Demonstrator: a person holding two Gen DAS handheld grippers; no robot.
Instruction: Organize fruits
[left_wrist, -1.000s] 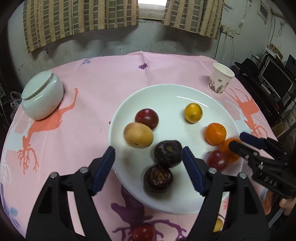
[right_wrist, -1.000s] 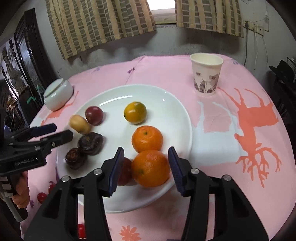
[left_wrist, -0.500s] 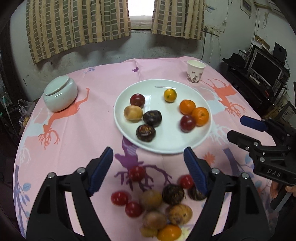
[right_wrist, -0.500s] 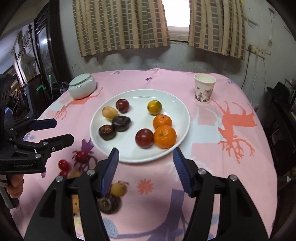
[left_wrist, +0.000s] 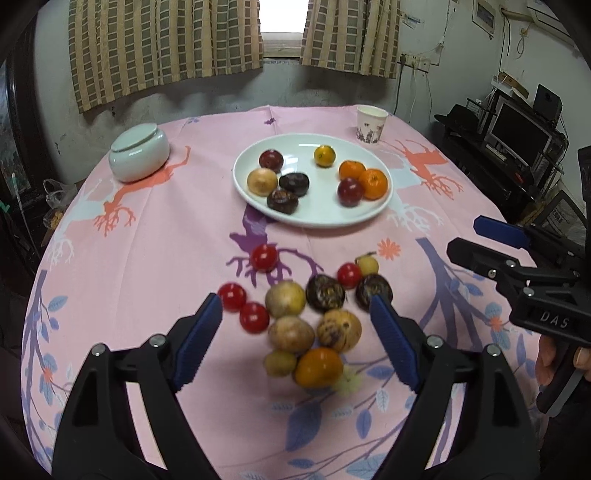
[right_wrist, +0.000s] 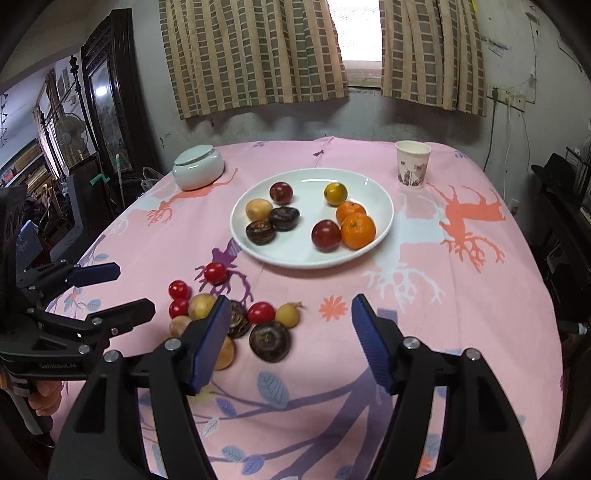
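A white plate (left_wrist: 321, 218) (right_wrist: 380, 199) on the pink tablecloth holds several fruits: two oranges (left_wrist: 373, 183) (right_wrist: 357, 230), plums, dark passion fruits and a yellow citrus. A pile of loose fruit (left_wrist: 306, 314) (right_wrist: 236, 314) lies on the cloth nearer me: cherry tomatoes, tan and dark passion fruits, an orange fruit. My left gripper (left_wrist: 299, 341) is open and empty, hovering over the pile. My right gripper (right_wrist: 290, 343) is open and empty, just right of the pile, near a dark passion fruit (right_wrist: 269, 341). Each gripper shows at the side of the other's view.
A white lidded jar (left_wrist: 138, 151) (right_wrist: 198, 166) stands at the back left. A paper cup (left_wrist: 371, 119) (right_wrist: 412, 165) stands at the back right. Furniture and a monitor stand beyond the table's right edge; a cabinet stands to the left.
Both grippers have pulled back from the plate toward the near side of the table, leaving an orange on the plate. The loose fruit pile has come into view.
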